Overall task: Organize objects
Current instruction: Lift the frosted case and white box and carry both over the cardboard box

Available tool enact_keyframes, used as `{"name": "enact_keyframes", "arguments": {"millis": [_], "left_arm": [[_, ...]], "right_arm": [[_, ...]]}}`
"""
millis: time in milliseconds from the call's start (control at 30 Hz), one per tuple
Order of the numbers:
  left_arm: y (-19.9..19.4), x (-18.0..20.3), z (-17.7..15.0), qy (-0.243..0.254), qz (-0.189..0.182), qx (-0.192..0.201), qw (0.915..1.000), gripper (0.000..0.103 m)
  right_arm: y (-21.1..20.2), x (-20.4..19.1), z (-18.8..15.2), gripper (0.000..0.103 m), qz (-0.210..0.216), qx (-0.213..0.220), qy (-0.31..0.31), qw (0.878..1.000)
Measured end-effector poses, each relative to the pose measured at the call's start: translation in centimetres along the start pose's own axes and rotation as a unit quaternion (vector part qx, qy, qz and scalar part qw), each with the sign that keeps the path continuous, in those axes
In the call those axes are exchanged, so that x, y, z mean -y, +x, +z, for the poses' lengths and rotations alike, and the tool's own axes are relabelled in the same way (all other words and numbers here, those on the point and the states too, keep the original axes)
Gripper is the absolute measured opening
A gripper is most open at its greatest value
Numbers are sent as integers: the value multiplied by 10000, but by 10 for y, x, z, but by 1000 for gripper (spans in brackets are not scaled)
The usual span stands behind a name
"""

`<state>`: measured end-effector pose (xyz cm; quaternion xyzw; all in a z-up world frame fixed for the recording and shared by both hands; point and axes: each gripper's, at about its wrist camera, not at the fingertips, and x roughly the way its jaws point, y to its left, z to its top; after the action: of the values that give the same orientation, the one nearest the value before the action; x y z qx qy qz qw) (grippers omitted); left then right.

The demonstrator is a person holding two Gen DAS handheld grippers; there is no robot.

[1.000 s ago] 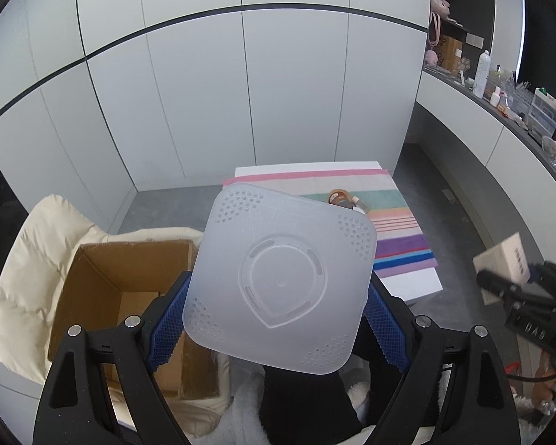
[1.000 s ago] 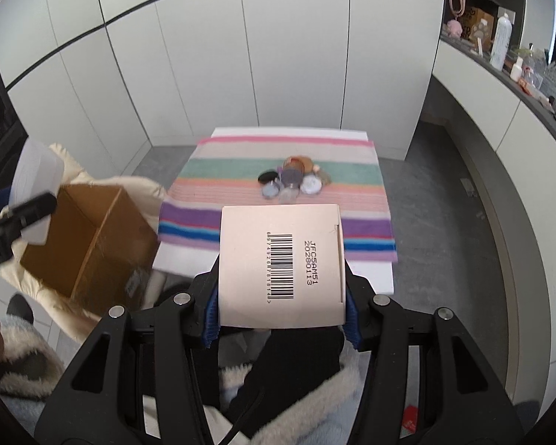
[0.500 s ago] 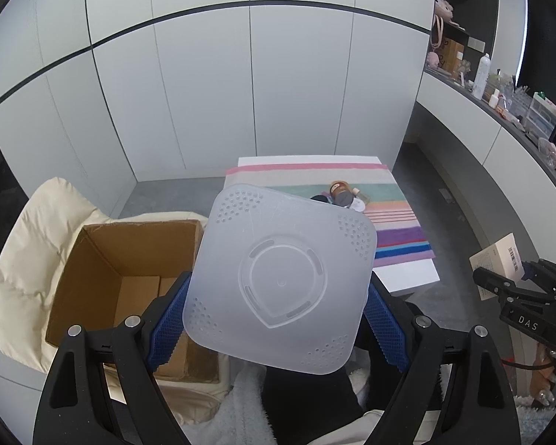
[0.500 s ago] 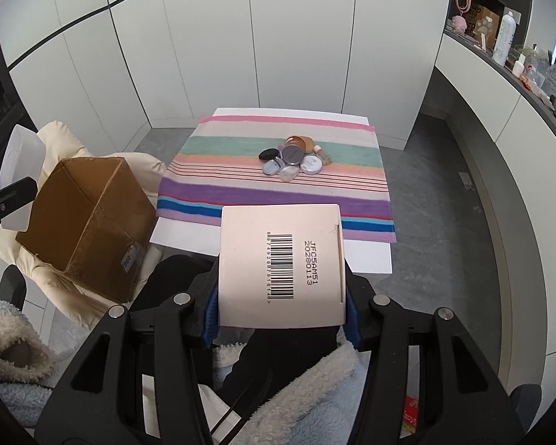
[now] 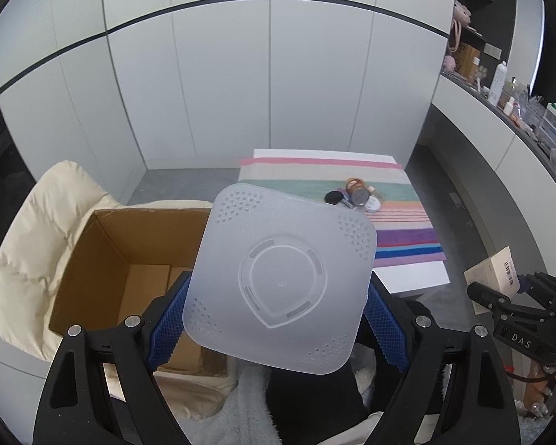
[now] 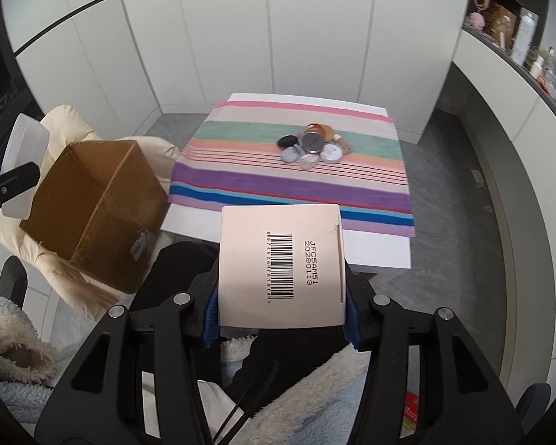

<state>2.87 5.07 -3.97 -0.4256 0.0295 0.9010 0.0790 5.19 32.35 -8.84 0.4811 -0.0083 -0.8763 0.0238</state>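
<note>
Right tool (image 6: 280, 319) pinching pale box (image 6: 280, 265) labelled "JFC5AM51 20280113"; "DAS", seemingly, on its body.

Jars (image 6: 313, 146) lie clustered on the table (image 6: 374, 256); an open carton (image 6: 92, 207) rests on a chair (image 5: 37, 244) left of the table.

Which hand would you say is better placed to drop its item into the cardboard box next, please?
Probably the left: the left gripper, clamped on the plastic tray, hangs beside the open cardboard box. The right gripper, holding the small carton, faces the table.
</note>
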Motion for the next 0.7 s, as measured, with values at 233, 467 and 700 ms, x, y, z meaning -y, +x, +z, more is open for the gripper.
{"name": "enact_keyframes", "arguments": {"millis": [233, 467, 700], "left_arm": [[-7, -31, -14, -308, 239, -26, 9992, 88], [-14, -74, -41, -772, 535, -108, 9955, 88], [-26, -126, -78, -1596, 869, -163, 9832, 88]], "right_arm": [[8, -42, 4, 54, 297, -4, -480, 9984], [20, -107, 0, 54, 831, -108, -1148, 9898], [26, -169, -4, 54, 1287, -121, -1791, 9753]]}}
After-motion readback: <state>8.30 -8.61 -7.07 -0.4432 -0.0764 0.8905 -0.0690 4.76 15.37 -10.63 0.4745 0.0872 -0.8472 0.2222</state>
